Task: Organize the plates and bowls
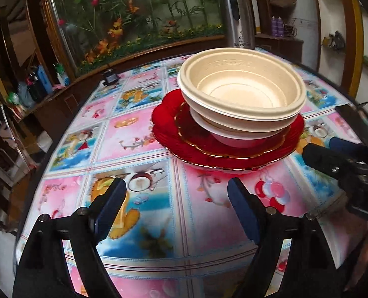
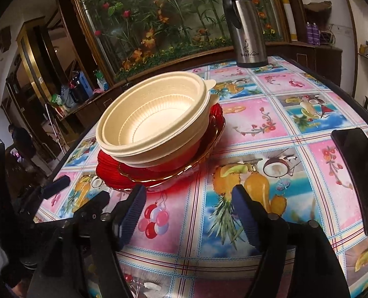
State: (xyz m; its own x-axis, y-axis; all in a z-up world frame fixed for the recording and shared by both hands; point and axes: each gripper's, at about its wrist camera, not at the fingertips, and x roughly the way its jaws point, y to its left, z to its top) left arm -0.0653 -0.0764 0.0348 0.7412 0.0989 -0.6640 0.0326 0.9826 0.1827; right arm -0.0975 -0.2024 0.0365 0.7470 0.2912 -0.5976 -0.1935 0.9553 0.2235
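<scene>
Nearest in the left wrist view, the left gripper (image 1: 176, 198) is seen with its blue-padded fingers spread wide and nothing held between them, poised above the patterned worktop (image 1: 134, 139) short of the stack. In the right wrist view the right gripper (image 2: 187, 207) is likewise seen with fingers spread apart and empty, just short of the stack's near edge. The red plates (image 1: 174, 136) with gilt scalloped rims are stacked on the worktop just beyond both grippers; on them a white bowl (image 1: 233, 140) is seated, and cream bowls (image 1: 241, 92) are nested on top of that, the whole pile sitting slightly askew. To the right of the stack a dark phone (image 2: 357, 173) is laid flat. Well behind the stack, a steel thermos flask (image 2: 248, 27) is stood upright near the worktop's far edge.
</scene>
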